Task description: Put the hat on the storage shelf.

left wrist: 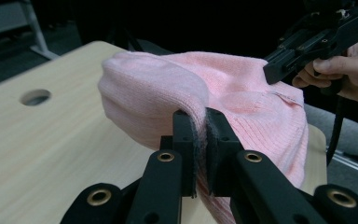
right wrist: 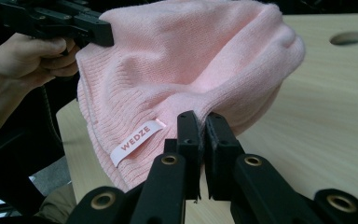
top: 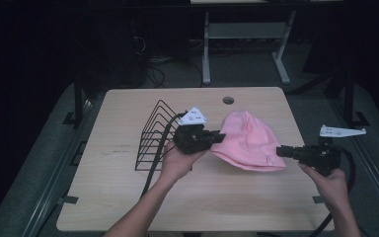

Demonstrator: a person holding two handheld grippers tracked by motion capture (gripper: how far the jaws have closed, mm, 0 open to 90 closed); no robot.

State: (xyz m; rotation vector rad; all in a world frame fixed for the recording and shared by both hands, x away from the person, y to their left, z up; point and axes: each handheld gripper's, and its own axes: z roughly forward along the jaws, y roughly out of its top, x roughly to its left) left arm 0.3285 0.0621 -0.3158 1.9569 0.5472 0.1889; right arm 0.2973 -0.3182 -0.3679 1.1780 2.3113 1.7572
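My left gripper (left wrist: pixel 200 140) and right gripper (right wrist: pixel 203 140) each pinch an edge of the pink beanie (top: pixel 249 140), stretched between them over the pale wooden table (top: pixel 128 197). A black wire rack (top: pixel 153 133) stands beside it; the room behind is dark.

Hat (top: pixel 249 140) at centre of the high view, on the counter (top: pixel 128 197). Rack (top: pixel 153 136) left of it, hole (top: pixel 228 100) above. Left tool (top: pixel 220 138) at hat's left edge, right tool (top: pixel 279 151) at its right edge.
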